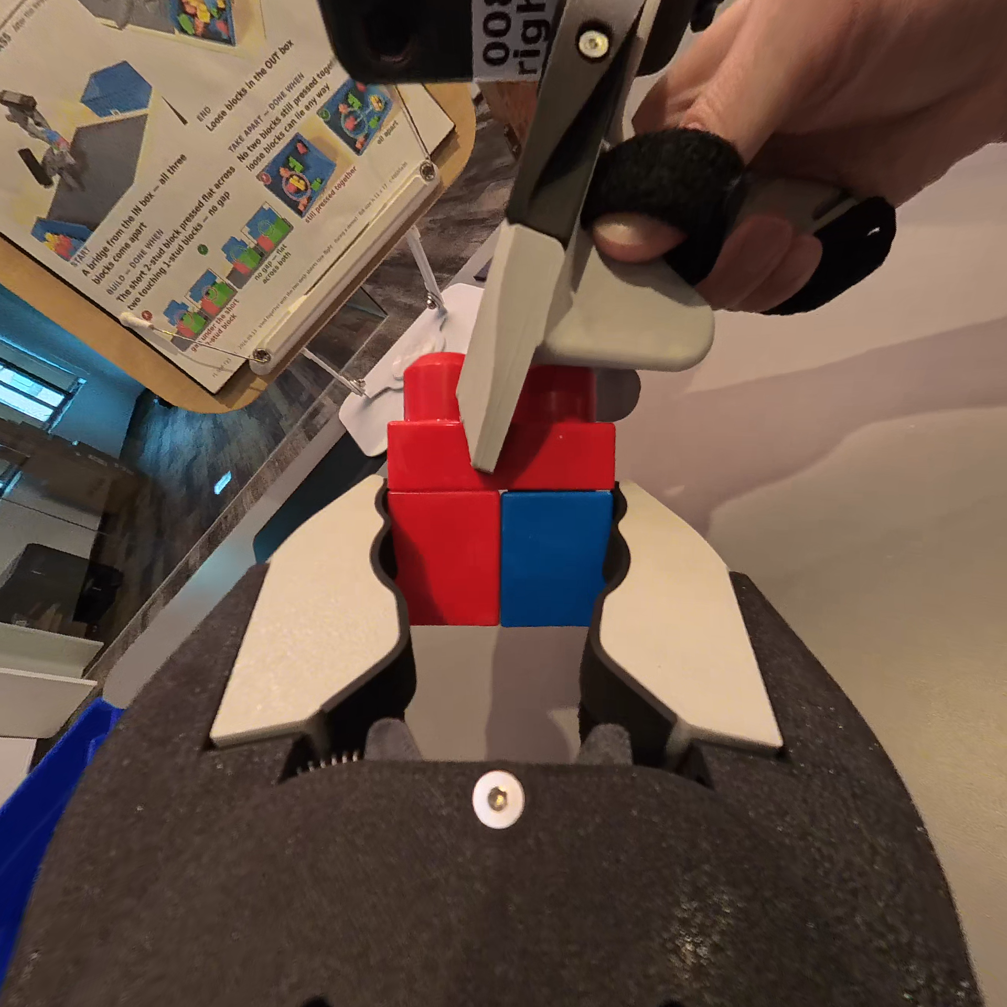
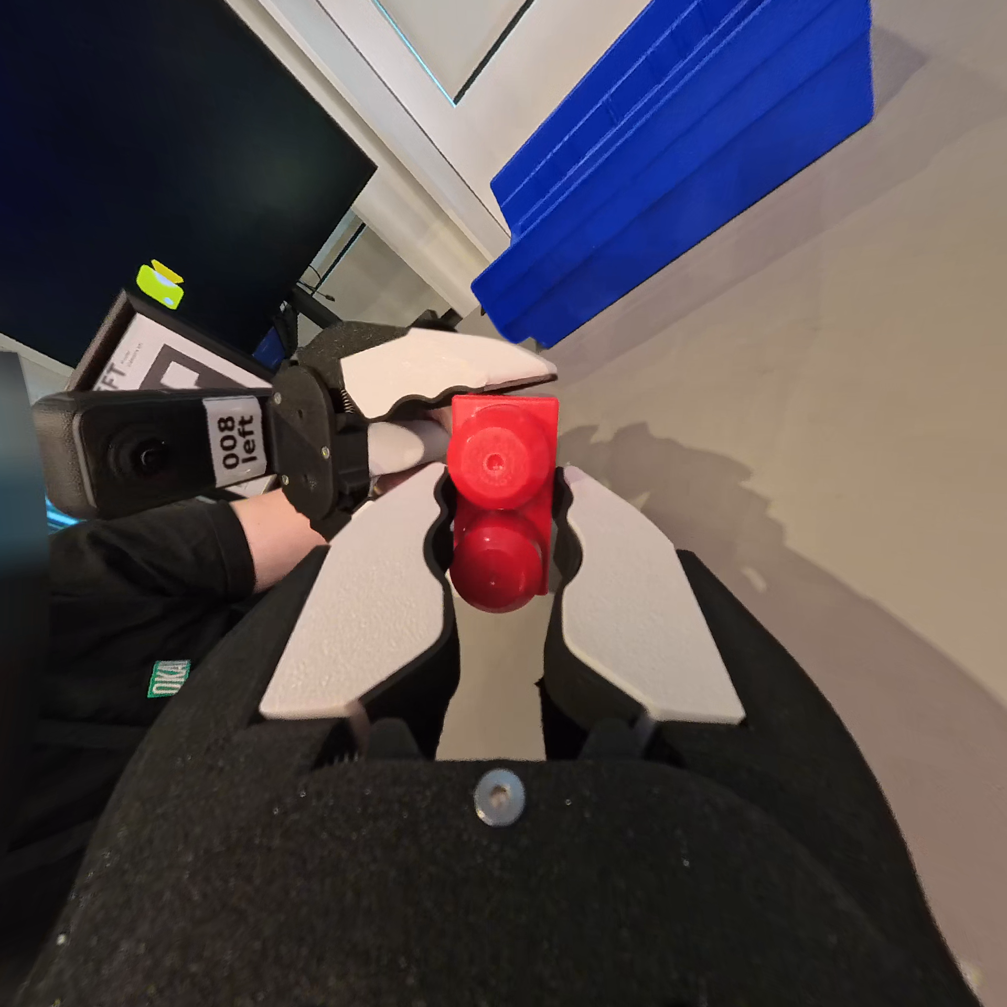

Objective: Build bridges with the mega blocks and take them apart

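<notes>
In the left wrist view my left gripper (image 1: 500,507) is shut on a red 1-stud block (image 1: 444,556) and a blue 1-stud block (image 1: 556,556) held side by side. A red 2-stud block (image 1: 425,457) sits across their tops. My right gripper (image 1: 517,425) comes down from above, one finger over the 2-stud block's front. In the right wrist view my right gripper (image 2: 504,485) is shut on the sides of the red 2-stud block (image 2: 498,463), seen studs-on. The left gripper (image 2: 479,408) reaches in from the left below it. The lower blocks are hidden here.
A blue bin (image 2: 681,180) stands on the beige table (image 2: 817,490) at the upper right; its corner also shows in the left wrist view (image 1: 32,817). An instruction sheet on a wooden stand (image 1: 218,163) leans behind. A dark monitor (image 2: 136,136) is at the left.
</notes>
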Demonstrator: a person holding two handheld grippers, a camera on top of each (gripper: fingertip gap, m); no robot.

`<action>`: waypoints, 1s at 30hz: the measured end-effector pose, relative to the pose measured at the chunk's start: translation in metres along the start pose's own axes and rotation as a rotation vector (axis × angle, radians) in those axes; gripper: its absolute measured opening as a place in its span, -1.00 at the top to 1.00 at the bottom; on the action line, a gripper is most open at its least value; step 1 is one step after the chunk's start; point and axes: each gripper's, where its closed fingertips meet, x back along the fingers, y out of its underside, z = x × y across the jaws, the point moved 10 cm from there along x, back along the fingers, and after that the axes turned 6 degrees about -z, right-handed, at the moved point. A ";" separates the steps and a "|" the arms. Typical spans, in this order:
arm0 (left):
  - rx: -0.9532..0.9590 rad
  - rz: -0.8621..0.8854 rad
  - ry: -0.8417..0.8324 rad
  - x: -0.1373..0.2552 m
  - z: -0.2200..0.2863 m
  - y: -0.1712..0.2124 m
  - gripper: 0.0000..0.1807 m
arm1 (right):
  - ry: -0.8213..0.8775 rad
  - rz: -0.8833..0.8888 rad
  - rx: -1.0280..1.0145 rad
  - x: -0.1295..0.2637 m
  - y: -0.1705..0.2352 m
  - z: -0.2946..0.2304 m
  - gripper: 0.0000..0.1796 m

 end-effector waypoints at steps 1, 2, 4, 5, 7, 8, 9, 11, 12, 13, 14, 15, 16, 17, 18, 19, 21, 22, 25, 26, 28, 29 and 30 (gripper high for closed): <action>0.007 0.003 0.014 -0.001 -0.002 -0.001 0.17 | 0.009 -0.001 -0.004 0.002 -0.001 0.000 0.62; 0.005 0.009 0.012 -0.003 -0.002 -0.002 0.17 | 0.011 0.004 0.001 0.004 -0.002 0.000 0.62; -0.010 -0.005 0.014 -0.007 -0.001 -0.004 0.16 | 0.016 0.005 -0.002 0.009 -0.001 0.002 0.62; -0.002 -0.011 0.013 -0.009 0.000 -0.004 0.16 | 0.016 0.012 -0.008 0.010 -0.001 0.004 0.62; 0.026 -0.005 0.009 -0.008 -0.002 -0.003 0.16 | -0.007 0.029 -0.024 0.010 0.000 0.007 0.62; 0.048 0.001 0.011 -0.007 -0.004 -0.002 0.16 | -0.026 0.046 -0.037 0.011 0.000 0.009 0.62; 0.076 0.008 0.016 -0.004 -0.007 0.000 0.13 | -0.046 0.064 -0.048 0.014 0.001 0.011 0.62; 0.147 0.003 0.029 0.000 -0.014 0.005 0.04 | -0.056 0.090 -0.068 0.020 0.002 0.017 0.62; 0.187 -0.005 0.053 0.001 -0.017 0.009 0.03 | -0.056 0.102 -0.073 0.023 0.003 0.020 0.62; 0.234 -0.009 0.093 0.001 -0.020 0.013 0.02 | -0.059 0.124 -0.072 0.026 0.003 0.023 0.62; 0.298 -0.009 0.156 0.001 -0.023 0.018 0.02 | -0.073 0.150 -0.061 0.030 0.003 0.026 0.62; 0.388 0.000 0.234 -0.001 -0.025 0.023 0.02 | -0.099 0.171 -0.037 0.033 0.004 0.027 0.62; 0.496 0.031 0.333 -0.003 -0.028 0.028 0.01 | -0.128 0.183 0.006 0.036 0.004 0.027 0.62; 0.610 0.082 0.451 -0.004 -0.031 0.032 0.03 | -0.150 0.184 0.068 0.037 0.004 0.025 0.62; 0.719 0.151 0.568 -0.005 -0.035 0.035 0.08 | -0.150 0.182 0.140 0.038 0.005 0.022 0.62; 0.811 0.240 0.674 -0.003 -0.040 0.038 0.18 | -0.147 0.185 0.233 0.037 0.005 0.017 0.62; 0.918 0.394 0.781 0.000 -0.049 0.042 0.27 | -0.124 0.193 0.369 0.034 0.006 0.006 0.62; 0.921 0.432 0.791 0.002 -0.051 0.043 0.28 | -0.105 0.192 0.392 0.033 0.004 0.003 0.62; 0.803 0.434 0.744 0.006 -0.046 0.040 0.26 | -0.115 0.201 0.475 0.028 0.005 -0.003 0.62; 0.770 0.431 0.720 0.006 -0.043 0.038 0.20 | -0.120 0.188 0.500 0.026 0.006 -0.004 0.62; 0.732 0.429 0.716 0.004 -0.036 0.035 0.15 | -0.130 0.161 0.562 0.021 0.009 -0.009 0.62; 0.728 0.433 0.714 0.003 -0.035 0.034 0.20 | -0.123 0.148 0.596 0.018 0.010 -0.011 0.62; 0.717 0.450 0.708 0.004 -0.034 0.033 0.30 | -0.113 0.133 0.629 0.015 0.011 -0.014 0.62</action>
